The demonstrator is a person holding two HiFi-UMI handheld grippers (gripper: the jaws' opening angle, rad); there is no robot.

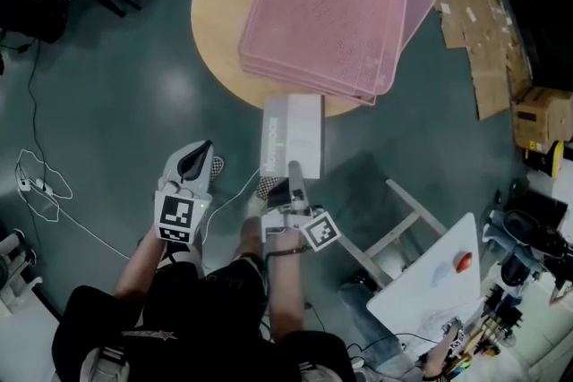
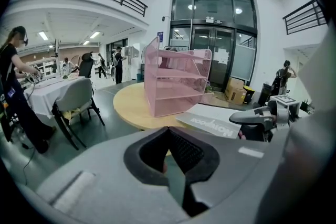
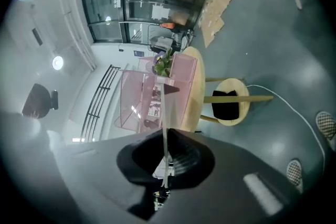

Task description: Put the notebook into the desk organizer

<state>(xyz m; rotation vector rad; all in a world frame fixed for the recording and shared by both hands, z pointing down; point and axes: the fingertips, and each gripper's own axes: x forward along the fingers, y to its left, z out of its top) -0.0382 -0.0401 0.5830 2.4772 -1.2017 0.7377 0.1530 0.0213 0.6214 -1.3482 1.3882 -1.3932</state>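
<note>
A pink wire-mesh desk organizer (image 1: pixel 331 9) stands on a round wooden table (image 1: pixel 215 4). The pale grey notebook (image 1: pixel 291 134) sticks out from my right gripper (image 1: pixel 292 173), which is shut on its near edge, just short of the table's front rim. In the right gripper view the notebook (image 3: pixel 164 118) shows edge-on as a thin white strip between the jaws, with the organizer (image 3: pixel 152 94) behind it. My left gripper (image 1: pixel 199 155) hangs to the left over the floor, jaws together and holding nothing. From the left gripper view the notebook (image 2: pixel 215 122) lies level in front of the organizer (image 2: pixel 176 84).
Flattened cardboard (image 1: pixel 488 49) and a box (image 1: pixel 542 116) lie at the right. A white table (image 1: pixel 430 282) and a wooden frame (image 1: pixel 403 228) stand at the lower right. Cables (image 1: pixel 40 192) run across the floor at the left. A wooden stool (image 3: pixel 231 99) stands by the table. A chair (image 2: pixel 73 102) and people are further left.
</note>
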